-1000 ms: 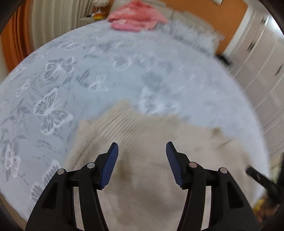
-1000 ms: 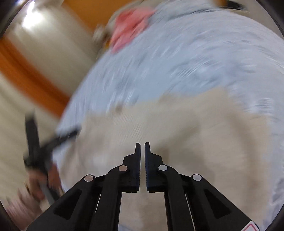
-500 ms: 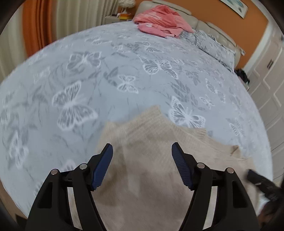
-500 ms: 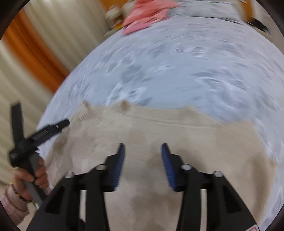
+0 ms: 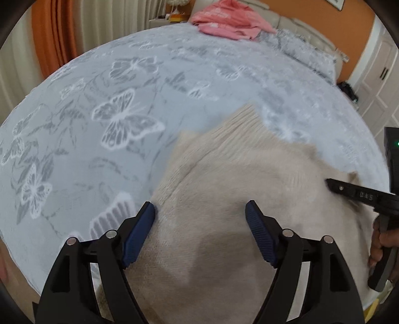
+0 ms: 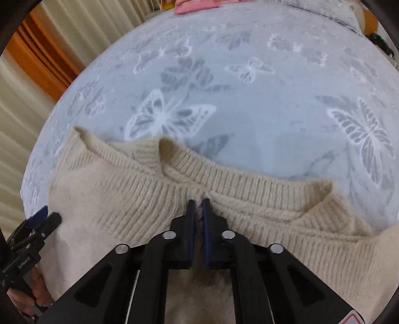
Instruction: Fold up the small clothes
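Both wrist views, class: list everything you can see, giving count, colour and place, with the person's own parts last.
Cream ribbed knit sweater: one, beige, flat on the bed's near side.
Butterfly-print bedspread: one, pale grey-blue, covering the bed.
Pink folded clothes: one pile, pink, far end of the bed.
Orange curtain: one, orange, beside the bed.
White wardrobe doors: white, far right in the left view.
Left tongs: black, blue pads, jaws opening above the sweater.
Right tongs: black, shut, pinching the sweater's ribbed band.
Hand: one, gripping the right tongs' handle.
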`<state>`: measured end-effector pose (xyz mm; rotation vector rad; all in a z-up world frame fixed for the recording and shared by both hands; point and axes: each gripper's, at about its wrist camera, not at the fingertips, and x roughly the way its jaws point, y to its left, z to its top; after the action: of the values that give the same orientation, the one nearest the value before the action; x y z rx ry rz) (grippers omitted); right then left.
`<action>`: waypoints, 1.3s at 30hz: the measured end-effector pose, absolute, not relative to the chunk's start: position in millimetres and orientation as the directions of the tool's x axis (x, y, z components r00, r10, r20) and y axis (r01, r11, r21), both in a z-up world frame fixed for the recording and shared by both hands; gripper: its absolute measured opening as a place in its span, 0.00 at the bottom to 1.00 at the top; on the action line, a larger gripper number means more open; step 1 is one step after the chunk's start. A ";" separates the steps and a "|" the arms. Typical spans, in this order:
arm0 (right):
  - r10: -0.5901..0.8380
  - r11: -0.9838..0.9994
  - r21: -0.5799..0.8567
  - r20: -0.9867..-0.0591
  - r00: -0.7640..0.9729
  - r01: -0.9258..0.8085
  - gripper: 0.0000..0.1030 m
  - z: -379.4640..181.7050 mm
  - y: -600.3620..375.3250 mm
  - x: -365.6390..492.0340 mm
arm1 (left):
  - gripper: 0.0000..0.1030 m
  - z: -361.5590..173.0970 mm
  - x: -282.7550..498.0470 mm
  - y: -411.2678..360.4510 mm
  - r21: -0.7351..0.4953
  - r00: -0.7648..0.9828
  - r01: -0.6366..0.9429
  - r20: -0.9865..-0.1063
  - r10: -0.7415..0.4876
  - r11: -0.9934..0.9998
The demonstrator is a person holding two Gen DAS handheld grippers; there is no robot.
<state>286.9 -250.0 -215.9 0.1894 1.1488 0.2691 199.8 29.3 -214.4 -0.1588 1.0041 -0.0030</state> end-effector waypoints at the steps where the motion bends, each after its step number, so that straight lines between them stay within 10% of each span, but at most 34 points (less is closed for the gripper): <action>1: 0.320 0.946 0.312 -0.865 0.387 -0.086 0.07 -210.2 -254.2 284.5 | 0.79 -217.7 200.6 29.8 -0.121 0.532 -0.075 -0.845 -0.063 0.990; 11: 0.064 0.891 0.299 -0.829 0.556 0.343 0.19 -172.9 -402.0 138.0 | 0.82 -224.2 200.9 38.7 -0.132 0.510 -0.058 -0.856 -0.084 0.989; 14: 0.009 0.891 0.224 -0.878 0.478 0.396 0.02 -205.2 -432.0 112.7 | 0.83 -224.7 201.5 36.7 -0.126 0.508 -0.060 -0.858 -0.078 0.990; 19: 0.044 0.806 0.347 -0.843 0.536 0.480 0.01 -205.2 -455.1 92.3 | 0.84 -225.5 203.6 34.5 -0.101 0.504 -0.056 -0.862 -0.059 0.993; 26: 0.060 0.786 0.387 -0.824 0.563 0.483 0.22 -197.4 -441.7 70.4 | 0.87 -221.4 201.0 39.8 -0.103 0.495 -0.084 -0.867 -0.048 0.991; 33: 0.133 0.784 0.435 -0.814 0.565 0.442 0.50 -198.4 -435.5 31.4 | 0.86 -219.4 144.8 122.7 -0.502 0.453 -0.363 -0.831 -0.322 0.785; 39: 0.026 0.730 0.428 -0.797 0.604 0.533 0.68 -186.0 -442.5 -5.8 | 0.88 -217.6 118.1 139.8 -0.538 0.467 -0.422 -0.819 -0.334 0.730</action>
<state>-5.8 -442.5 -186.0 0.7093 0.8872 -0.3235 118.1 139.8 -217.6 -0.7935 1.1165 0.0612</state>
